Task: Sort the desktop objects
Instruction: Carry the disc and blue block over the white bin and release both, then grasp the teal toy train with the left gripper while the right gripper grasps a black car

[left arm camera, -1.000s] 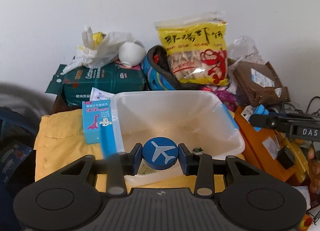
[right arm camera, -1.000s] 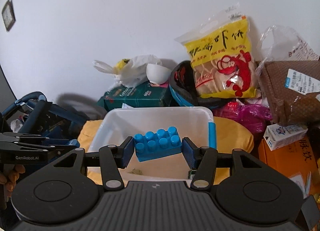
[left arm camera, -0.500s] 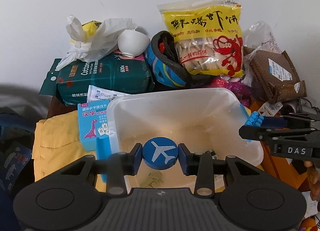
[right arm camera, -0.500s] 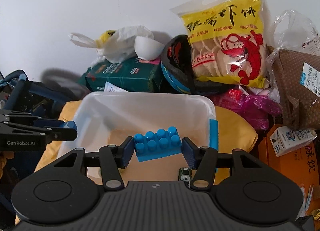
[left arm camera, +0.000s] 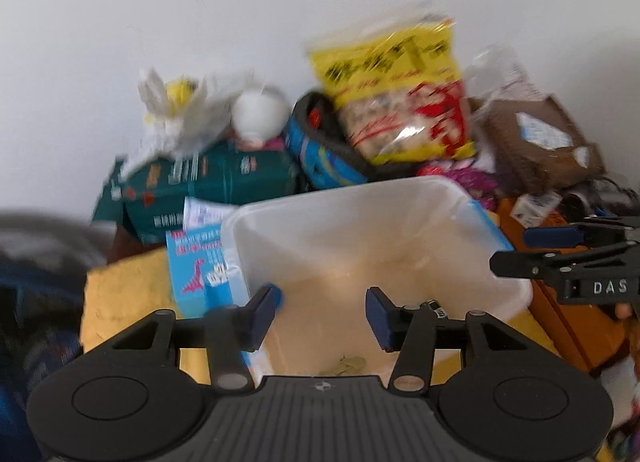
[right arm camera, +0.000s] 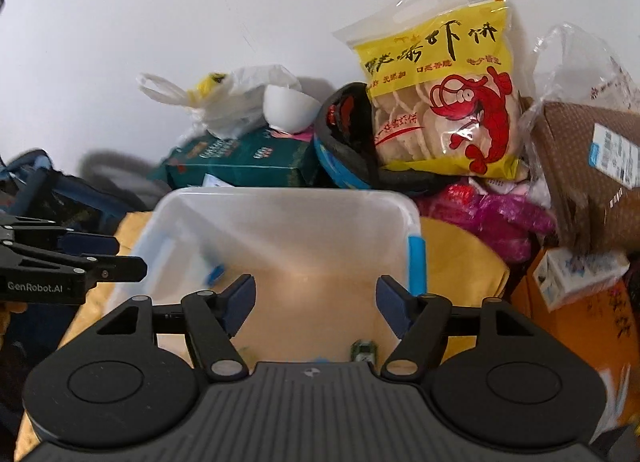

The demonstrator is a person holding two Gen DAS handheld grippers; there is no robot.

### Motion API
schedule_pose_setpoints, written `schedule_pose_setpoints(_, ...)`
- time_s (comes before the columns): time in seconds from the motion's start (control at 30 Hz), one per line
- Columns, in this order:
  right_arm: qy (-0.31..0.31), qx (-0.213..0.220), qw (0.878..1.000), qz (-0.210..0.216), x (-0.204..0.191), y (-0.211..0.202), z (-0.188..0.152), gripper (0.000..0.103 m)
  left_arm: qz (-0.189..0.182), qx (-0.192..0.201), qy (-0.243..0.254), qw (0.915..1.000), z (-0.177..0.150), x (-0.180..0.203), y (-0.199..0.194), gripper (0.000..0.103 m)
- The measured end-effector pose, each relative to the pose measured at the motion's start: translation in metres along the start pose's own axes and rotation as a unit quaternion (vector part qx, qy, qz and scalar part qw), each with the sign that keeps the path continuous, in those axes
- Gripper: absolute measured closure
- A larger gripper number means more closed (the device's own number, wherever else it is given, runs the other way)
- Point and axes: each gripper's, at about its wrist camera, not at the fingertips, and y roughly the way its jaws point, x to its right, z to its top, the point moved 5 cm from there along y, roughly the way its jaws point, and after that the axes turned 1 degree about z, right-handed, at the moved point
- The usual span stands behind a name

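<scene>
A translucent plastic bin (left arm camera: 352, 198) (right arm camera: 288, 198) stands on a yellow cloth in front of both grippers. My left gripper (left arm camera: 320, 312) is open and empty above the bin's near edge. My right gripper (right arm camera: 316, 302) is open and empty above the bin from the other side. The right gripper shows at the right of the left wrist view (left arm camera: 516, 252), and the left gripper at the left of the right wrist view (right arm camera: 128, 252). A small toy car (right arm camera: 363, 351) lies in the bin. The blue airplane disc and the blue brick are out of sight.
Behind the bin stand a yellow shrimp-cracker bag (right arm camera: 440, 102), a green tissue pack (right arm camera: 248, 162), a white plastic bag (right arm camera: 232, 98), a white bowl (right arm camera: 288, 106) and a blue helmet (right arm camera: 344, 150). A blue dinosaur card box (left arm camera: 196, 266) leans left of the bin. Brown and orange boxes (right arm camera: 592, 166) crowd the right.
Both grippers have opened. The blue airplane disc has left the left gripper and the blue brick has left the right gripper. The left wrist view is blurred by motion.
</scene>
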Motion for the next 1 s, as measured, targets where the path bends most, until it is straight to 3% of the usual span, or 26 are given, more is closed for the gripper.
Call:
schedule_pose_setpoints(0.1,-0.005,0.014,1.0,0.011,-0.007,-0.021,-0.033,0.033,0.004,0.034,0.006,0.9994,-0.039,0.002,-0.026,0.041)
schedule_pose_setpoints(0.23,-0.027,0.006,0.999,0.019,-0.025,-0.042,-0.101,0.033,0.004,0.034,-0.005,0.9994,-0.107,0.005,-0.049,0.041)
schedule_pose_setpoints(0.37,-0.047,-0.032,0.998,0.035,-0.052,-0.056,-0.181,0.038,0.008,0.002,-0.029,0.9996,-0.172,0.01,-0.059,0.041)
schedule_pose_setpoints(0.4,-0.047,-0.041,0.997,0.042,-0.058,-0.059,-0.197,0.043,0.009,-0.007,-0.033,0.9994,-0.182,0.01,-0.059,0.041)
schedule_pose_setpoints(0.5,-0.057,-0.069,0.995,0.052,-0.076,-0.057,-0.229,0.044,0.01,-0.037,-0.049,0.9981,-0.211,0.014,-0.051,0.041)
schedule_pose_setpoints(0.7,-0.075,-0.082,0.993,0.049,-0.097,-0.039,-0.248,0.047,0.019,-0.061,-0.034,0.9974,-0.236,0.026,-0.028,0.041)
schedule_pose_setpoints(0.87,-0.071,-0.088,0.993,0.034,-0.093,-0.026,-0.251,0.061,0.031,-0.067,-0.05,0.996,-0.238,0.016,-0.02,0.041)
schedule_pose_setpoints(1.0,-0.066,-0.096,0.993,0.03,-0.089,-0.021,-0.254,0.061,0.036,-0.066,-0.046,0.9961,-0.239,0.015,-0.013,0.041)
